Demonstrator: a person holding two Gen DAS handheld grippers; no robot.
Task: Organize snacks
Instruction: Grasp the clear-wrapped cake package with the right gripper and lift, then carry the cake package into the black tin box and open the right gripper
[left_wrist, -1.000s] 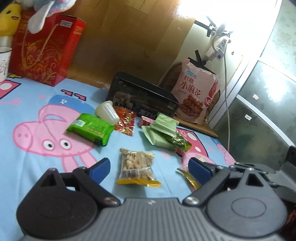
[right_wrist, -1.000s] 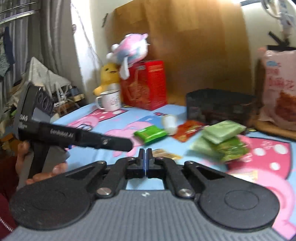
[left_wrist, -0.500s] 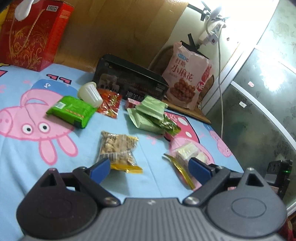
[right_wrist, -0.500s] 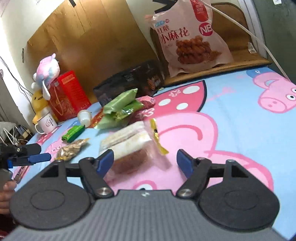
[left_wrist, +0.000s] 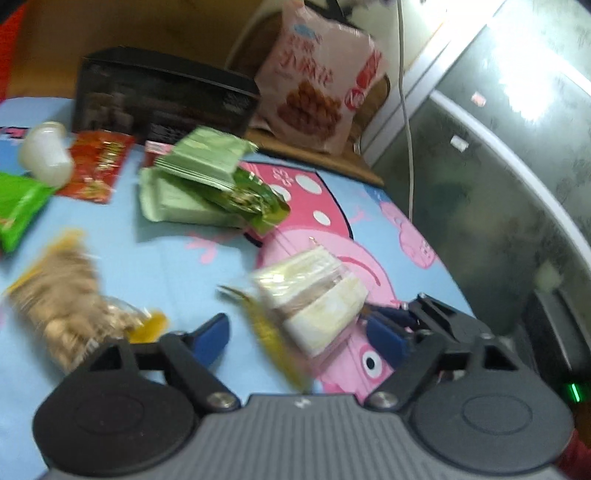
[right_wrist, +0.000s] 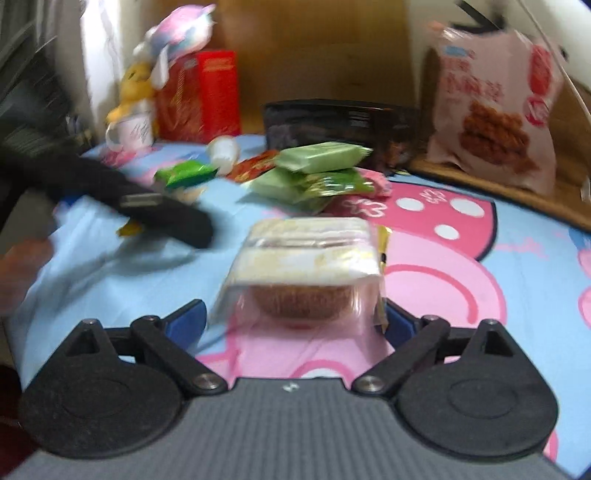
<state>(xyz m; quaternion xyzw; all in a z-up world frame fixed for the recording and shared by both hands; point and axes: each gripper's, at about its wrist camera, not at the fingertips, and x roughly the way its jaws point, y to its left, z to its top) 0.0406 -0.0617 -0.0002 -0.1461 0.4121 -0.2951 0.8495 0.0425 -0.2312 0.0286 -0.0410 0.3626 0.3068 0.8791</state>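
Note:
A clear-wrapped cake packet lies on the blue cartoon-pig cloth. My right gripper stands low behind it. Its jaws are opening, the packet's near end is between the blue fingers, and no pad presses on it. My left gripper is open with its jaws closing. The same packet shows just ahead of its fingers, untouched. In the right wrist view the left gripper is a dark blur just left of the packet. Green wafer packs are piled further back.
A nut packet, a bright green pack, a red packet and a white cup lie to the left. A black box, pink snack bag, red box and mug line the back. A grey cabinet stands to the right.
My right gripper went from shut to wide open and sank towards the cake packet. My left gripper swung right, from the nut packet to the cake packet, and its jaws narrowed.

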